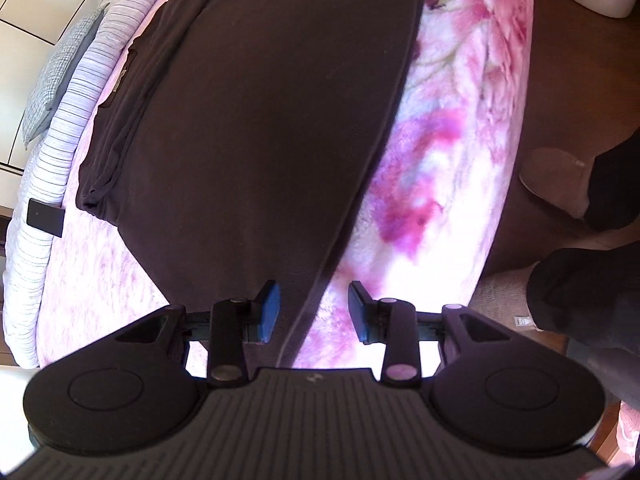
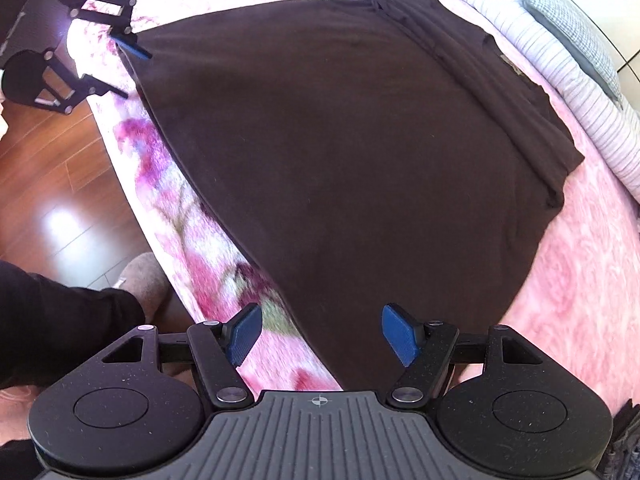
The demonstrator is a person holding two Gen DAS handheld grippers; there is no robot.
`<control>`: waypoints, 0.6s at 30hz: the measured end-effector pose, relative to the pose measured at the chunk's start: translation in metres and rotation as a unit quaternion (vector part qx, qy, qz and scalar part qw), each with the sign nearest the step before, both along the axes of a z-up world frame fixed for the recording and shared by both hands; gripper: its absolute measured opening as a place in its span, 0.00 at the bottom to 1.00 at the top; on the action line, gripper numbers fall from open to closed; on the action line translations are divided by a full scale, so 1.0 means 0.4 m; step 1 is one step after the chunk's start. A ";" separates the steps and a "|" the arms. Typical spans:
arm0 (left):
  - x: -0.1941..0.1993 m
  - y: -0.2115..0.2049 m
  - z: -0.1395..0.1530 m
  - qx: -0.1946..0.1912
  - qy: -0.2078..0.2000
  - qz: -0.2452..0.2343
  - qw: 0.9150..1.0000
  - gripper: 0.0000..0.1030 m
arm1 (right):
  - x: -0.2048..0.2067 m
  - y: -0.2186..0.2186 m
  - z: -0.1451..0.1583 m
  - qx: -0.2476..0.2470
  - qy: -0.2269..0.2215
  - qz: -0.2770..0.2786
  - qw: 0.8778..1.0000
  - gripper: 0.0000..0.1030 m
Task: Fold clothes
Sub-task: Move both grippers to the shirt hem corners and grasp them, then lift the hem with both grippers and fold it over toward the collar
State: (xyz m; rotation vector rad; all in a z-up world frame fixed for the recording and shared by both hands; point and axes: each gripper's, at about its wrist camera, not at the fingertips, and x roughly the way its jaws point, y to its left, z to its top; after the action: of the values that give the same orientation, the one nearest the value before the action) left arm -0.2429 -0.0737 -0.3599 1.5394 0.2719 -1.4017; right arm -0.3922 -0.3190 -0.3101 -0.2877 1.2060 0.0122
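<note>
Free room around the spread garment

The dark garment [image 2: 352, 152] covers the bed's middle; bare pink blanket [image 2: 580, 280] rims it, a striped pillow [image 2: 552, 76] blocks the far edge.

A bed [image 2: 568, 280] is seen, covered by a fluffy pink floral blanket [image 1: 440, 160]. A dark brown garment [image 2: 340, 140] is spread flat on the blanket, ahead of the right tool [image 2: 320, 334]. Beyond it, a white striped quilt [image 2: 560, 68] is laid along the far edge.

A home bedroom: bed [image 2: 580, 300] with pillows [image 2: 560, 20], wood floor [image 2: 60, 168].
</note>
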 end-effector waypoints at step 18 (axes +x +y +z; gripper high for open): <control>0.128 -0.048 -0.022 -0.025 -0.073 0.002 0.997 0.04 | -0.070 0.104 -0.092 -0.111 -0.069 0.098 0.987 0.68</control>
State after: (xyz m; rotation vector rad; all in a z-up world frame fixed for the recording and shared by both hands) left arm -0.1918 -0.0931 -0.3687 1.5897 0.1484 -1.2761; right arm -0.4200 -0.2773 -0.3468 -0.5920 1.0383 0.0286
